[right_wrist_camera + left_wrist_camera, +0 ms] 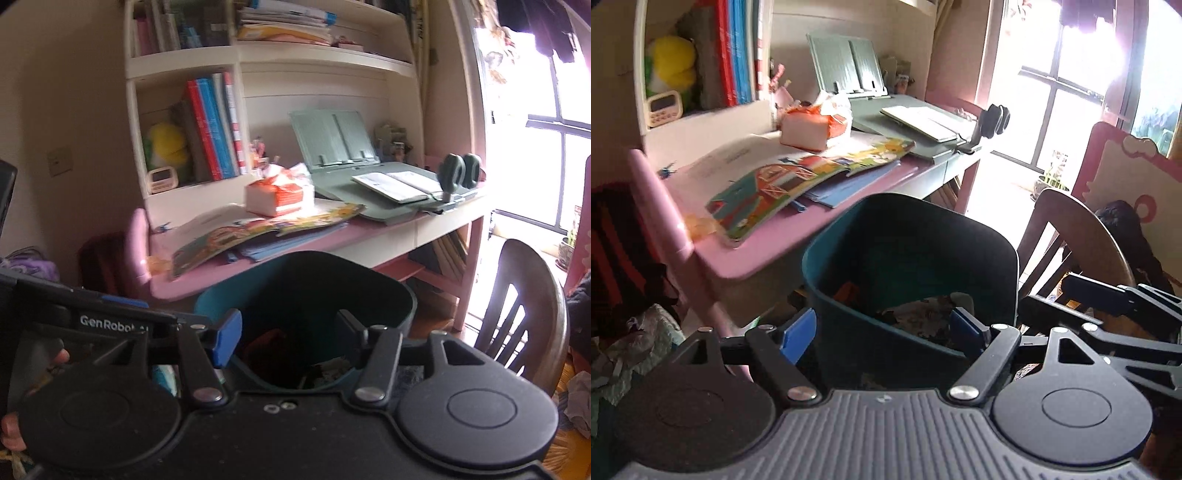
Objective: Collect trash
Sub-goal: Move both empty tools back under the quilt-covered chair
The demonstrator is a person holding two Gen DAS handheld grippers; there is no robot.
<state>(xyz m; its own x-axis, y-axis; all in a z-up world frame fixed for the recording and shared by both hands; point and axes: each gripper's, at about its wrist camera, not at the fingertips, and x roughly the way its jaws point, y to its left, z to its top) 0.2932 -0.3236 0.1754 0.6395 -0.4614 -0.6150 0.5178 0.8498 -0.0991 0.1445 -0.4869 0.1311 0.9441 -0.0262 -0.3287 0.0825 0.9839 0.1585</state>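
The pink tabletop took up most of the scene, loaded with picture books, a tissue pack and a green reading stand; a wooden chair stood to the right by the bright window. In front of the tabletop's near edge stood the dark teal trash bin, upright, its mouth facing up and its long axis vertical. Crumpled paper and scraps lay in its bottom.

Both pairs of tongs hung just above and on the near side of the bin. The left tongs stood wide apart, one blue pad outside the bin's near rim and the other over its inside, with nothing gripped. The right tongs were likewise spread, straddling the near rim and empty. A fingertip of the person's hand showed beside the left gripper body in the right wrist view.

By my reading, a drop into the bin had been finished and the step in hand was going after more trash. A small yellowish scrap lay at the tabletop's near left edge, touching a book; whether it was trash I could not tell. The next move would call for swinging one pair of tongs there, or to the crumpled pale paper lying low on the left, and closing without catching the book.
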